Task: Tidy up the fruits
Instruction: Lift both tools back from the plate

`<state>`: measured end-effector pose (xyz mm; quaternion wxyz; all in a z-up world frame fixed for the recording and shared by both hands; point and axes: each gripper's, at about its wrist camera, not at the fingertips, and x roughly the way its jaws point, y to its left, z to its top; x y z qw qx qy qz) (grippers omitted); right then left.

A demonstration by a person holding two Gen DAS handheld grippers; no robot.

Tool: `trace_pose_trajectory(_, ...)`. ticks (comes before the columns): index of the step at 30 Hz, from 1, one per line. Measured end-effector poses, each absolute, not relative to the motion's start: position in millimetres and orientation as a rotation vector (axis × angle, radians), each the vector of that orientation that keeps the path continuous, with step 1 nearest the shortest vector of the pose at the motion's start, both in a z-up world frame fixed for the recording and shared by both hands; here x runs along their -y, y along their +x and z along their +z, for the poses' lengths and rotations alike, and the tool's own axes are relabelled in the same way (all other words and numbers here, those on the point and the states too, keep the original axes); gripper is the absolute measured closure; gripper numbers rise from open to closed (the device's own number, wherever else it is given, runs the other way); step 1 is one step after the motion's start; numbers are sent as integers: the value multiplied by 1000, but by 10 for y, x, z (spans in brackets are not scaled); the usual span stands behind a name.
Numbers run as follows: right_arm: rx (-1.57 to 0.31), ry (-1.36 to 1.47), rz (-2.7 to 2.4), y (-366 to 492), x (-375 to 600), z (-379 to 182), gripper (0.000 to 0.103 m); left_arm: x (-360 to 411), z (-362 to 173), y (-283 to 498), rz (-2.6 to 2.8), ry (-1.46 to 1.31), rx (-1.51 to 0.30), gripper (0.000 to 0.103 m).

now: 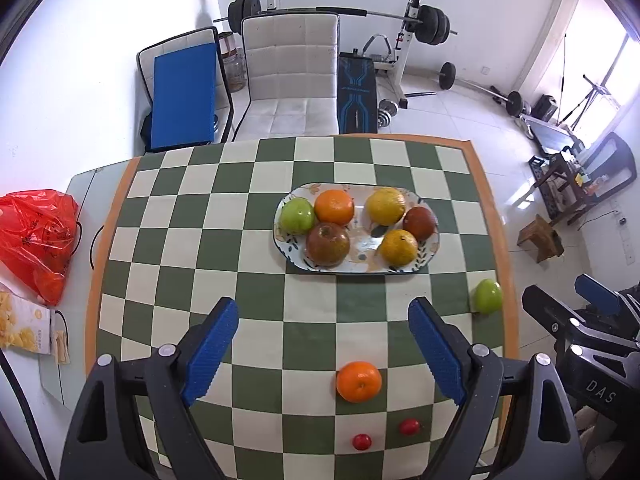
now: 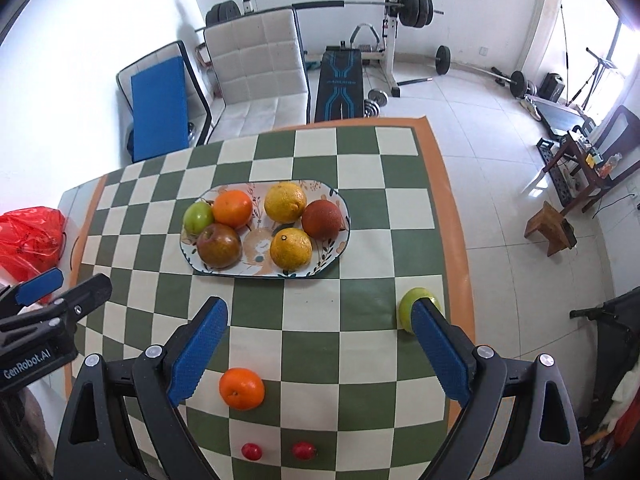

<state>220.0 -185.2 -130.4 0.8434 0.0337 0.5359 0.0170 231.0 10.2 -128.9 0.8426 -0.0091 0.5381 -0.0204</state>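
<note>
An oval patterned plate (image 1: 430, 254) (image 2: 336, 246) holds several fruits: a green apple (image 1: 297, 215), oranges, yellow citrus and reddish apples. Loose on the checkered cloth lie an orange (image 1: 358, 381) (image 2: 241, 388), a green apple (image 1: 488, 296) (image 2: 409, 304) near the right edge, and two small red fruits (image 1: 362, 441) (image 2: 304, 450). My left gripper (image 1: 324, 346) is open and empty above the cloth, the loose orange between its fingers' lines. My right gripper (image 2: 320, 350) is open and empty; its right finger (image 2: 438, 350) overlaps the green apple.
A red plastic bag (image 1: 36, 236) and a snack box (image 1: 24, 330) lie at the table's left. A white chair (image 1: 290, 76) stands behind the table. Gym equipment fills the room beyond. The table's right edge (image 1: 500, 240) is close to the green apple.
</note>
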Motion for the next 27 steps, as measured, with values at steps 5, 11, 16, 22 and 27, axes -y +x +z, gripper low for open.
trace_pose_trajectory(5, -1082, 83, 46, 1969, 1872, -999, 8, -52, -1081, 2117, -59, -1, -1086, 16)
trace_pose_trajectory(11, -1019, 80, 48, 1724, 1887, -655, 8, -31, -873, 1968, -73, -5, -1054, 16)
trace_pose_trajectory(16, -991, 79, 47, 1582, 1917, -478, 8, 2, -770, 1882, -77, -2, -1032, 16)
trace_pose_trajectory(22, -979, 105, 64, 1507, 1943, -399, 8, 24, -794, 1888, -81, -16, -1045, 16)
trace_pose_trajectory(27, -1013, 134, 79, 1569, 2001, -514, 5, 75, -1108, 2065, -60, -3, -1129, 0)
